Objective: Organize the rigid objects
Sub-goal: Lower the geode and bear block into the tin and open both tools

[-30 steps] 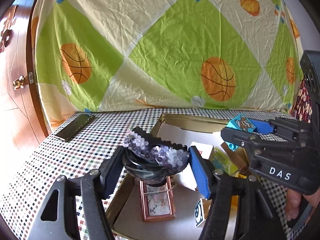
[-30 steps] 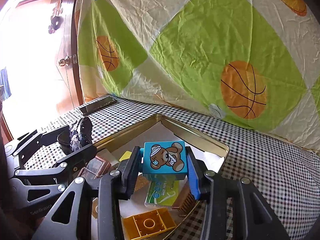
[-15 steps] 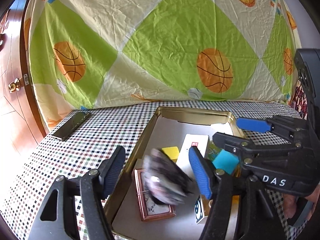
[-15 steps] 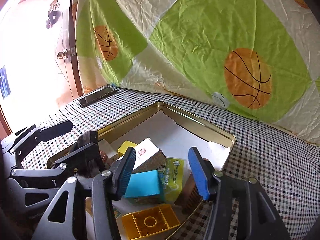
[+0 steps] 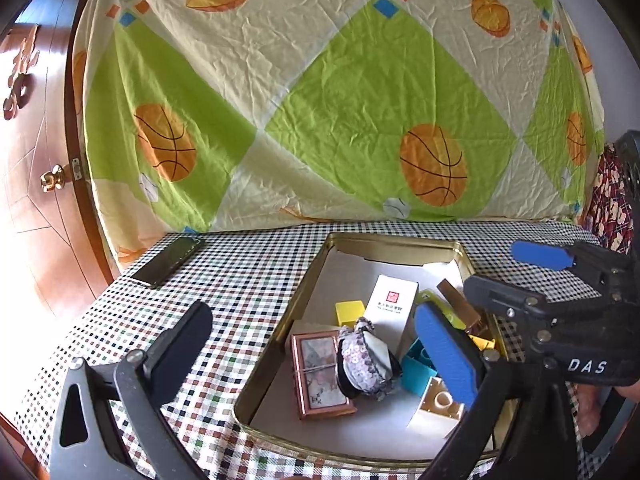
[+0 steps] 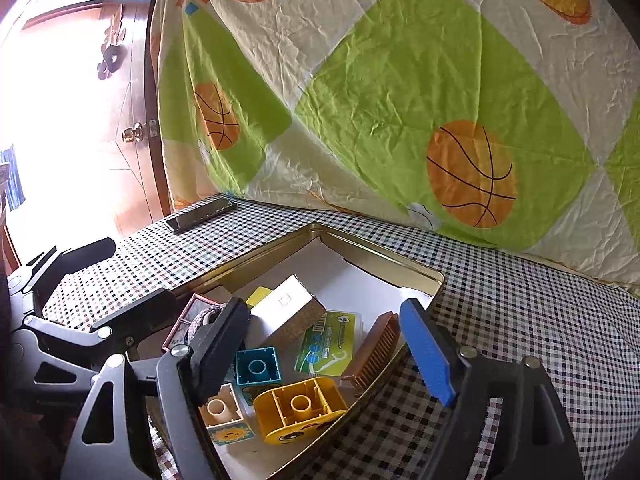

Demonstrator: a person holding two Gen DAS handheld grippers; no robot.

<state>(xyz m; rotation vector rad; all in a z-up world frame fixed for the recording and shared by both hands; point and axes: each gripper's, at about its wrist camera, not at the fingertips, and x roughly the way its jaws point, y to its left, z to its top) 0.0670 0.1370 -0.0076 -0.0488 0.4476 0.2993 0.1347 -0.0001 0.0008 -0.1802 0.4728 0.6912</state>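
right gripper (image 6: 324, 344) opening, empty, over teal block (image 6: 257, 366) in tin (image 6: 424, 276)

Blocks (image 6: 256, 367) inside tin (image 6: 424, 270)

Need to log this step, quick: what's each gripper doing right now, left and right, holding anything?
Left gripper: jaws opening, holding nothing; beaded pouch lies in the tin.
Right gripper: jaws opening, holding nothing; teal block lies in the tin.

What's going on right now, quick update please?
Left gripper and right gripper opening, nothing between the jaws. Beaded pouch and teal block lying in the gold tin. Nothing in the way.
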